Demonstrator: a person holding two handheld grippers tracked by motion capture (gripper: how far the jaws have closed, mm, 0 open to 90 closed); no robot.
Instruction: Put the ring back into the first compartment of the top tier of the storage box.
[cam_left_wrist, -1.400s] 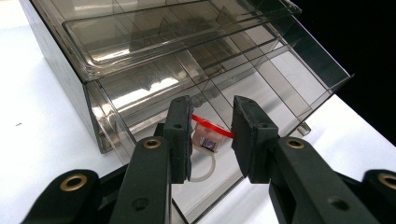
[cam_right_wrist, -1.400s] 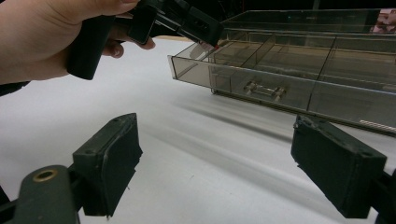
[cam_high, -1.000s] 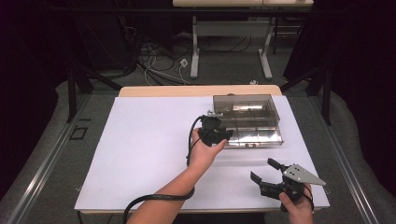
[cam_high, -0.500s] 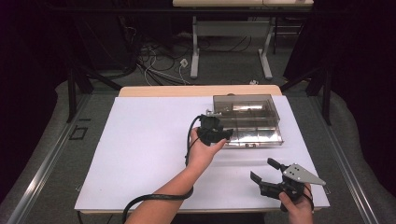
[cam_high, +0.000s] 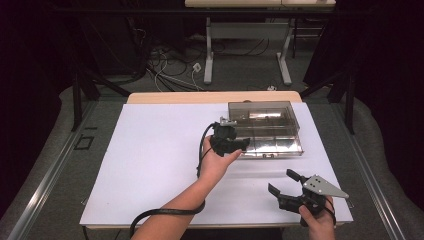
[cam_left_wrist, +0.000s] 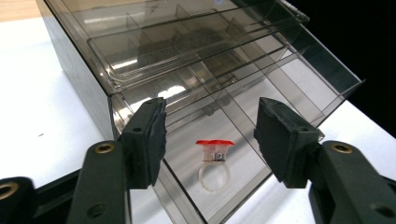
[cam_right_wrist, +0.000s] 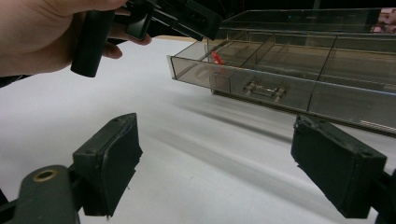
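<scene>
With its jaws just opened and empty, our left gripper (cam_left_wrist: 211, 140) hangs directly above the clear plastic ring with a red top (cam_left_wrist: 214, 161), lying in the smoky transparent drawer's (cam_left_wrist: 243, 186) corner compartment; our wide-open right gripper (cam_high: 290, 189) waits well apart.

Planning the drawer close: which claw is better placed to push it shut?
Probably right. The right claw hovers open in front of the drawer, facing its handle. The left claw, just opened, hangs over the ring inside.
</scene>
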